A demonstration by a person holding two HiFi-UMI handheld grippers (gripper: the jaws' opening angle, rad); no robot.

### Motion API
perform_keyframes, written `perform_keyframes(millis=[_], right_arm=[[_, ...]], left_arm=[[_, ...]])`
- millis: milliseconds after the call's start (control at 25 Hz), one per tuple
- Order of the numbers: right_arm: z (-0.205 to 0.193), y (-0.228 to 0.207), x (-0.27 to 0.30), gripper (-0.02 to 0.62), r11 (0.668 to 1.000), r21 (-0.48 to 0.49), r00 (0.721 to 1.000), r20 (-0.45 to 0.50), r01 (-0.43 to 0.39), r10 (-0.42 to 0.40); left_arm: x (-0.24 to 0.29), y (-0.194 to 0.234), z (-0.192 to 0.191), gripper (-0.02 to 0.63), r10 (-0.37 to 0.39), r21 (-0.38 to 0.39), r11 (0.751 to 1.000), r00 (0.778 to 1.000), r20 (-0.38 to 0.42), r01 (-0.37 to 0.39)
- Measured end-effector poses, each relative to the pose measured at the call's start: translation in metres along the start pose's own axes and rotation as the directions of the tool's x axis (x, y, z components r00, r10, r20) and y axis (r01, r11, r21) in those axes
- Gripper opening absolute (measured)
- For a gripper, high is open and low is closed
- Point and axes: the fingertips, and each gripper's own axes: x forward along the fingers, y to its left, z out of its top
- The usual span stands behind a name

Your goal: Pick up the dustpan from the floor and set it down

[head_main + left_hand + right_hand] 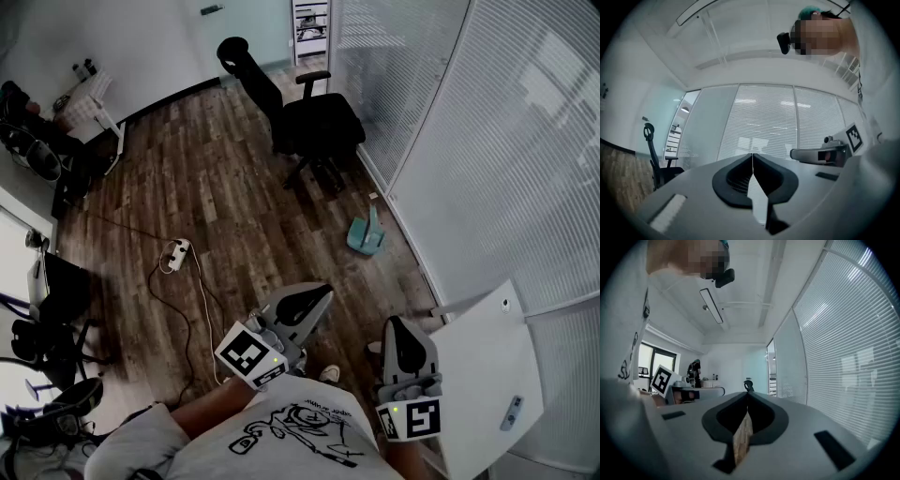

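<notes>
The dustpan [366,236] sits on the floor against the glass wall [487,141]. It is probably light, stiff plastic, best pinched by its upright handle [372,217]. The left hand-held gripper [314,298] and right hand-held gripper [399,328] are pressed together, empty.

Bare floor [309,255] reaches the dustpan [367,234] (office chair [314,127] nearby).

The dustpan [366,234], on the floor [225,187] just this side of the black office chair [309,122], looks pale teal, though it shows small. The floor is brown wood planking. The left gripper [314,298] and right gripper [398,330] are grey, with black-and-white square markers. The shirt [281,441] is white with a black line drawing.
</notes>
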Motion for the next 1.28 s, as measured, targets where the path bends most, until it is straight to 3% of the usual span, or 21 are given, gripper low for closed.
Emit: perform_keyframes(millis=[560,960,1280], right_arm=[[0.006,0.028,0.027,0.006,1.0,0.021,1.0,0.028,0.0,0.0],[-0.012,0.059,0.05,0.005,0.999,0.05,1.0,-0.018,-0.006,0.007],[-0.017,0.035,0.077,0.005,0.999,0.043,1.0,-0.028,-0.007,0.008]], left_arm=[[-0.021,0.031,0.007,0.002,-0.014,-0.013,1.0,1.0,-0.005,0.014],[-0.047,0.063,0.007,0.002,0.006,-0.016,1.0,1.0,-0.011,-0.006],[-0.024,0.079,0.002,0.002,0.006,-0.012,1.0,1.0,-0.019,-0.006]])
